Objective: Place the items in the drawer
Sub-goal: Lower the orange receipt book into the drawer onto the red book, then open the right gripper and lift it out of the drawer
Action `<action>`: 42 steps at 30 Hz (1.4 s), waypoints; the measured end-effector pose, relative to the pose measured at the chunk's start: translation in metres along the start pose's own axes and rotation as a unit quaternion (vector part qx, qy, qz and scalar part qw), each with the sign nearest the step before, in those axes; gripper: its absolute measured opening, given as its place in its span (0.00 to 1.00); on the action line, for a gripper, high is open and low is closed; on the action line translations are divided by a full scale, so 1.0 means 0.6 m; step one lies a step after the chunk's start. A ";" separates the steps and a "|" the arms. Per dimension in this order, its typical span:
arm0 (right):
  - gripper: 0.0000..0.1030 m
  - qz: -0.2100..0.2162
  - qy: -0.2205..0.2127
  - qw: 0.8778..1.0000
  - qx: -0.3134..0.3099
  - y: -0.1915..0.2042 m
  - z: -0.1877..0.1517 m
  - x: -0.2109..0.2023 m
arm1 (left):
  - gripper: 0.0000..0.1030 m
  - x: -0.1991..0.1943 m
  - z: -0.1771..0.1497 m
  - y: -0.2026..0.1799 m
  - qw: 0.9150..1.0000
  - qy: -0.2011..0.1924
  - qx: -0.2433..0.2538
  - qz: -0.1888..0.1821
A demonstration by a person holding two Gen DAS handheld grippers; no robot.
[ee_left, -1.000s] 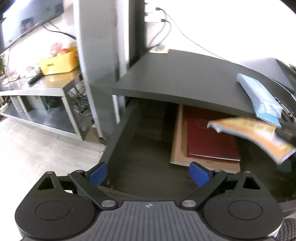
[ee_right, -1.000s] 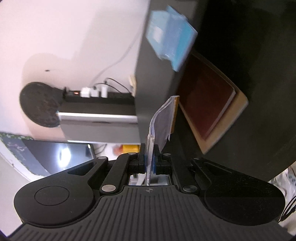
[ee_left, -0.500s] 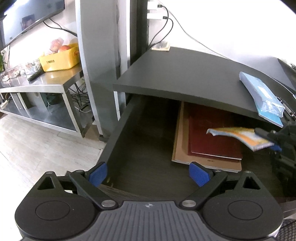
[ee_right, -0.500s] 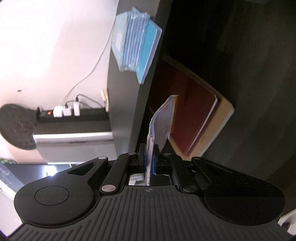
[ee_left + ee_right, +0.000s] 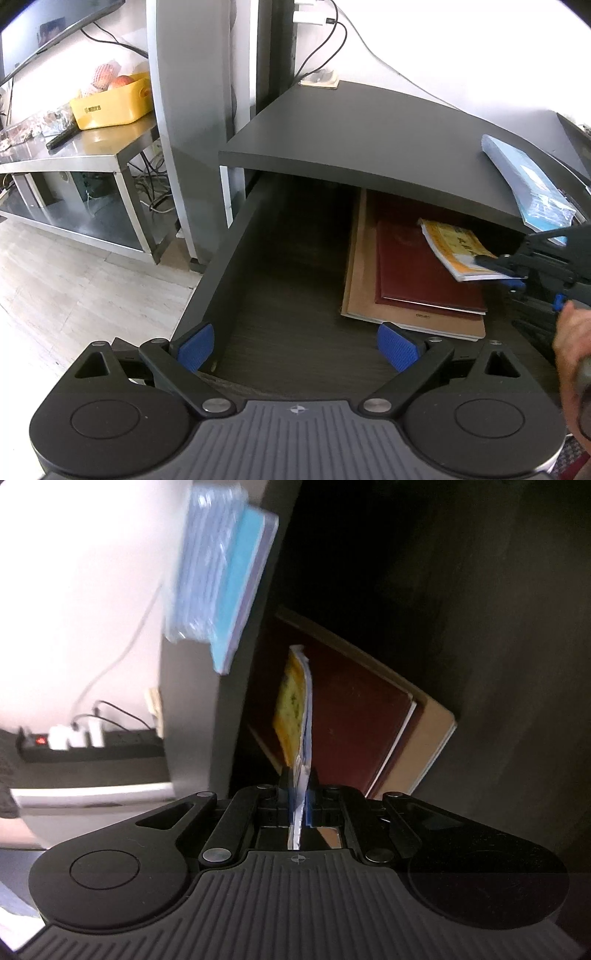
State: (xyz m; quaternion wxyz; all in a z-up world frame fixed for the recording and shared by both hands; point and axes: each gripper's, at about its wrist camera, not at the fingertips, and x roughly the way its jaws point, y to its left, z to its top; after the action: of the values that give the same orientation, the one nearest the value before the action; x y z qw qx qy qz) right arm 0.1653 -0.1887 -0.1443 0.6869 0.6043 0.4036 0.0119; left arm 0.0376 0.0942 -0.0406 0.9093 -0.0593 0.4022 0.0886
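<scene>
thin yellow paper booklet (image 5: 456, 248) at right of frame looks light and floppy; right gripper (image 5: 300, 794) pinches its edge. better held near the spine. left gripper (image 5: 295, 345) jaws spread, empty, over the open dark drawer (image 5: 295, 295).

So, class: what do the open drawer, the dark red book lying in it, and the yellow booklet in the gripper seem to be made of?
Drawer: probably laminated board, matte dark finish with faint wood grain.
Dark red book: likely a hardcover in leather-look material, slightly glossy, white page edges showing.
Yellow booklet: thin paper, printed cover, curling pages.
</scene>
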 end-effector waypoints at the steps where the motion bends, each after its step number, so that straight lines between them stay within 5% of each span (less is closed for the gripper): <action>1: 0.06 -0.012 0.004 1.000 0.001 0.001 0.001 0.010 | 0.93 0.001 0.000 0.001 1.000 0.000 -0.001 0.000; 6: 0.08 -0.029 -0.015 0.999 0.036 -0.009 0.010 0.040 | 0.93 0.004 0.001 0.005 1.000 -0.001 -0.003 -0.003; 12: 0.30 -0.052 -0.034 0.997 0.043 -0.006 0.014 0.054 | 0.93 0.004 0.001 0.003 1.000 -0.001 -0.001 -0.003; 18: 0.56 -0.093 0.008 0.996 0.008 0.007 0.012 0.035 | 0.93 -0.004 0.002 0.001 1.000 -0.006 0.000 0.000; 26: 0.56 -0.121 0.026 0.991 -0.060 0.029 0.002 0.001 | 0.93 -0.022 -0.002 -0.011 1.000 -0.016 0.012 -0.005; 30: 0.25 -0.128 0.045 0.981 -0.139 0.036 -0.027 0.009 | 0.93 -0.027 -0.001 -0.007 1.000 -0.020 0.007 0.000; 37: 0.22 -0.242 0.072 0.924 -0.287 0.076 -0.065 0.035 | 0.93 -0.033 0.012 0.016 0.999 -0.028 -0.008 0.014; 42: 0.24 -0.272 0.083 0.903 -0.322 0.091 -0.082 0.056 | 0.93 -0.031 0.018 0.030 0.999 -0.030 -0.020 0.017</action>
State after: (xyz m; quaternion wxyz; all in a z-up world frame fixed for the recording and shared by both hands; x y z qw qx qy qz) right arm 0.1857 -0.1169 -0.1141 0.7845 0.2140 0.5820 0.0036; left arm 0.0291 0.1113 -0.0201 0.9182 -0.0677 0.3734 0.1133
